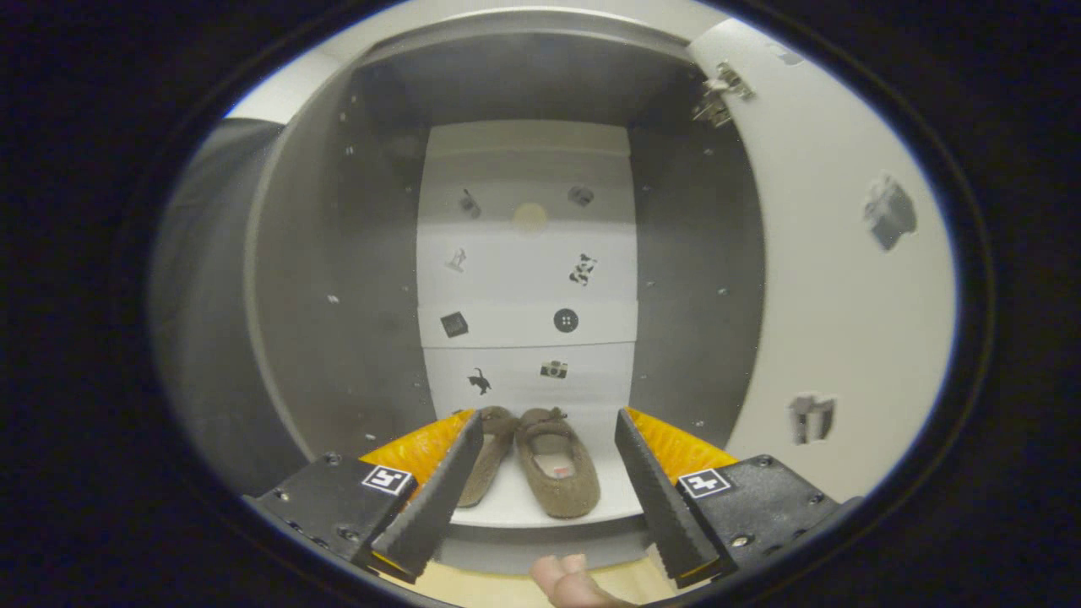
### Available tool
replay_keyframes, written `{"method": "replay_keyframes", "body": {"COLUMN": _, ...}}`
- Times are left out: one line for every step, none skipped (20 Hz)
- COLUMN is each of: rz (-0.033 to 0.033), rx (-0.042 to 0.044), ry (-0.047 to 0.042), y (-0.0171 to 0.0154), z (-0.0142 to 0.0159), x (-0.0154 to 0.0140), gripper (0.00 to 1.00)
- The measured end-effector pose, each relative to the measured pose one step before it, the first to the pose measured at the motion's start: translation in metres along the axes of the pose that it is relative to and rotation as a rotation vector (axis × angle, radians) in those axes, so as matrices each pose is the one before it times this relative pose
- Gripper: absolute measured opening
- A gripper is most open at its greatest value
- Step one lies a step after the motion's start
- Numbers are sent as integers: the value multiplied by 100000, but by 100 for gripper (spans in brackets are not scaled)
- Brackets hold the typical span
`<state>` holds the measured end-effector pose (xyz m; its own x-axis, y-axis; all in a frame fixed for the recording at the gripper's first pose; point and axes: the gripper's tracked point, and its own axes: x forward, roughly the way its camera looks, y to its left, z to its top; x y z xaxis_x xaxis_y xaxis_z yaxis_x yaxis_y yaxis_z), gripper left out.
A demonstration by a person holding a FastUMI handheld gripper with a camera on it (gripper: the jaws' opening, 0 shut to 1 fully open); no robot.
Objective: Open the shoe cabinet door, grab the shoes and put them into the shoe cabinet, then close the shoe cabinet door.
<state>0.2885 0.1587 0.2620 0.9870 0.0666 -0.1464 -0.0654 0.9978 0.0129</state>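
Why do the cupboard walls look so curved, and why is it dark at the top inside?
Gripper view: a fisheye lens bows the cabinet's straight sides and the open door. Light reaches the white back panel and the slippers on the bottom shelf, while the upper recess lies in shadow. The stickers look soft and slightly blurred. The tongs stand open, the slippers just beyond them.

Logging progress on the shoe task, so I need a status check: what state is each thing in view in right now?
Grey shoe cabinet: open, interior exposed.
White cabinet door: swung wide open to the right of the opening.
Pair of brown fabric slippers: lying side by side on the cabinet's white bottom shelf, between the fingers in view.
Gripper: open, holding nothing.
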Motion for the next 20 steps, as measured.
{"method": "replay_keyframes", "body": {"rz": 1646, "rx": 576, "ry": -966, "y": 276, "z": 812, "x": -1616, "gripper": 100}}
{"method": "replay_keyframes", "body": {"rz": 1704, "rx": -1200, "ry": 140, "y": 157, "z": 484, "x": -1648, "gripper": 100}}
{"method": "replay_keyframes", "body": {"rz": 520, "rx": -1543, "ry": 86, "y": -251, "z": 633, "x": -2210, "gripper": 100}}
{"method": "replay_keyframes", "body": {"rz": 2398, "rx": -554, "ry": -1187, "y": 239, "z": 1062, "x": -2568, "gripper": 100}}
{"method": "replay_keyframes", "body": {"rz": 2063, "rx": -649, "ry": -1046, "y": 93, "z": 1006, "x": -2327, "gripper": 100}}
{"method": "replay_keyframes", "body": {"rz": 669, "rx": -943, "ry": -1850, "y": -184, "z": 1090, "x": -2472, "gripper": 100}}
{"method": "replay_keyframes", "body": {"rz": -932, "rx": 237, "ry": -2151, "y": -590, "z": 1064, "x": -2317, "gripper": 100}}
{"method": "replay_keyframes", "body": {"rz": -937, "rx": -658, "ry": -1189, "y": -614, "z": 944, "x": -2252, "gripper": 100}}
{"method": "replay_keyframes", "body": {"rz": -180, "rx": -819, "ry": -2111, "y": -533, "z": 1023, "x": -2200, "gripper": 100}}
{"method": "replay_keyframes", "body": {"rz": -84, "rx": -756, "ry": -1970, "y": -809, "z": 933, "x": -1618, "gripper": 100}}
{"method": "replay_keyframes", "body": {"rz": -978, "rx": -539, "ry": -1414, "y": -926, "z": 942, "x": -1878, "gripper": 100}}
{"method": "replay_keyframes", "body": {"rz": 403, "rx": -617, "ry": -838, "y": -576, "z": 759, "x": -1809, "gripper": 100}}
{"method": "replay_keyframes", "body": {"rz": 1047, "rx": -565, "ry": -1327, "y": -554, "z": 638, "x": -1697, "gripper": 100}}
{"method": "replay_keyframes", "body": {"rz": 261, "rx": -253, "ry": -732, "y": -673, "z": 582, "x": -1426, "gripper": 100}}
{"method": "replay_keyframes", "body": {"rz": 28, "rx": 277, "ry": -130, "y": -732, "z": 373, "x": -1624, "gripper": 100}}
{"method": "replay_keyframes", "body": {"rz": 420, "rx": 976, "ry": 40, "y": -841, "z": 316, "x": -1511, "gripper": 100}}
{"method": "replay_keyframes", "body": {"rz": -274, "rx": 1177, "ry": 591, "y": -976, "z": 92, "x": -1484, "gripper": 100}}
{"method": "replay_keyframes", "body": {"rz": -438, "rx": 673, "ry": 995, "y": -1306, "z": -245, "x": -1489, "gripper": 100}}
{"method": "replay_keyframes", "body": {"rz": 606, "rx": 861, "ry": 48, "y": -1382, "z": -21, "x": -1257, "gripper": 100}}
{"method": "replay_keyframes", "body": {"rz": 108, "rx": 760, "ry": -105, "y": -1517, "z": -16, "x": -935, "gripper": 100}}
